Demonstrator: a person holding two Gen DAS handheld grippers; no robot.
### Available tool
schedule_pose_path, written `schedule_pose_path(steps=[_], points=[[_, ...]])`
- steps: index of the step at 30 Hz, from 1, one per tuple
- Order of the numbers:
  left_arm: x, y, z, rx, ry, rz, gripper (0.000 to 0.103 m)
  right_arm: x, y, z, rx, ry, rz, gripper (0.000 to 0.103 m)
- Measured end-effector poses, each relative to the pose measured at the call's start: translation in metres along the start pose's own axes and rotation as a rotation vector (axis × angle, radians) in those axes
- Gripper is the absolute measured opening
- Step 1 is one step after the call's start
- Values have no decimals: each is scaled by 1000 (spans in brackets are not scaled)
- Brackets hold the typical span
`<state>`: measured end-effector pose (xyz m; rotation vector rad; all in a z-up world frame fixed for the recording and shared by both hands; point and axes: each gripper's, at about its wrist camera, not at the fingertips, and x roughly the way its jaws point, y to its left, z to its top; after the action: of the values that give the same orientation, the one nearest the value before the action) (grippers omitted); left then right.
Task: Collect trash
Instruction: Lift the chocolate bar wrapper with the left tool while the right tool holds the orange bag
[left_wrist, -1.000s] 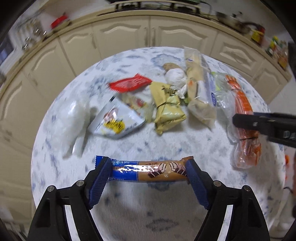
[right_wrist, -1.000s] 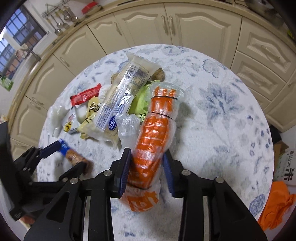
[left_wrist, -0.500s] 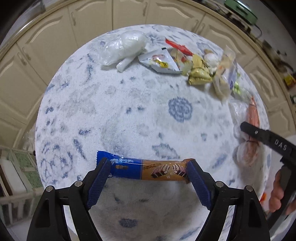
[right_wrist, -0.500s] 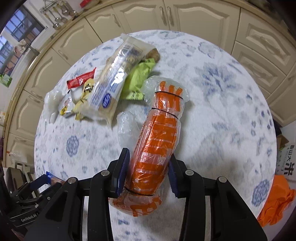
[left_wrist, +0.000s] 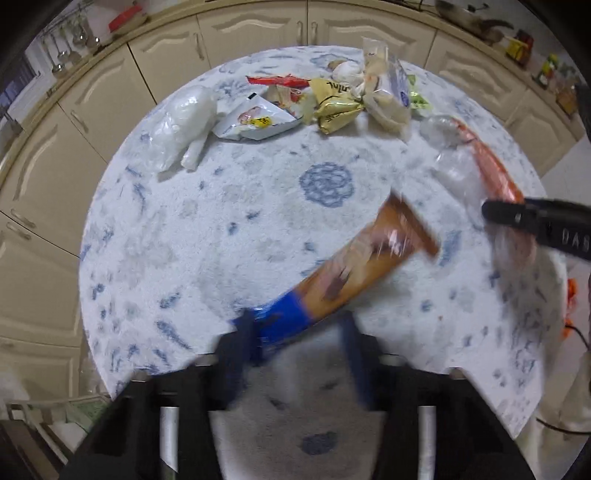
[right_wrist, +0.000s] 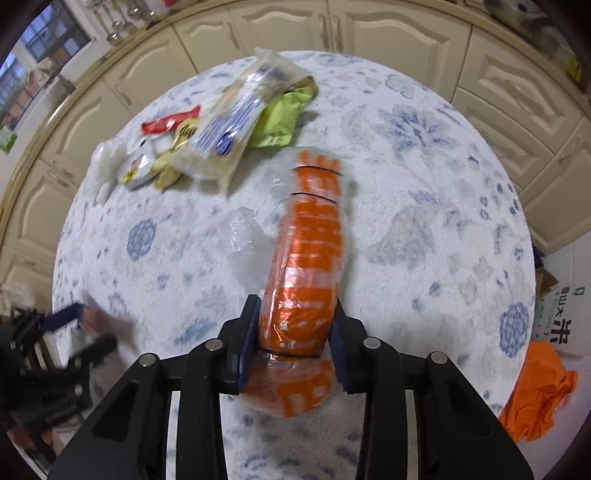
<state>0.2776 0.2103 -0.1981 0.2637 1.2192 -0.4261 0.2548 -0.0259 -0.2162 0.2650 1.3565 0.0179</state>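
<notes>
The left gripper (left_wrist: 301, 341) points steeply down over a round table (left_wrist: 221, 229) covered in a fuzzy white cloth with faded blue flower prints. Its jaws are closing, and a long glossy snack wrapper (left_wrist: 354, 269), brown with a blue end, sits skewed between them: the blue end lies against the left pad, while the brown end juts up and to the right. The picture is blurred here, so I cannot tell whether both pads press on it.

The right gripper (right_wrist: 293, 345) has its jaws closing narrowly on a plump orange roll (right_wrist: 308, 266), a soft cylinder wrapped in crinkly clear plastic with thin dark bands around it. Both blue pads press its lower part, and a loose flap of clear film (right_wrist: 245, 236) hangs off its left side.

At the far side of the table lies the rest of the trash in a loose heap: a puffy white plastic bag (left_wrist: 181, 129), a flat white pouch with yellow print (left_wrist: 255, 120), a crumpled yellow packet (left_wrist: 334, 105), a thin red wrapper (left_wrist: 277, 80), a long clear bread bag (right_wrist: 236, 122) and a lime-green packet (right_wrist: 282, 118). Cream panelled cabinets (right_wrist: 343, 33) curve behind.
</notes>
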Motion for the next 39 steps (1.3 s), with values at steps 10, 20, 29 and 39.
schedule_pose_path(steps=[10,20,29,39], points=[[-6,4,-1,-293,-16,-60,16,-18,0,-36,-13,-10,6,33],[-9,-12,7,-456,-26,13,47,-20,-20,-40,27,-23,18,33],[8,-9,23,-476,-78,48,50,-3,-5,-20,9,-46,-25,59],[10,-8,22,-446,-108,35,14,-3,-1,-9,-26,-89,-24,32]])
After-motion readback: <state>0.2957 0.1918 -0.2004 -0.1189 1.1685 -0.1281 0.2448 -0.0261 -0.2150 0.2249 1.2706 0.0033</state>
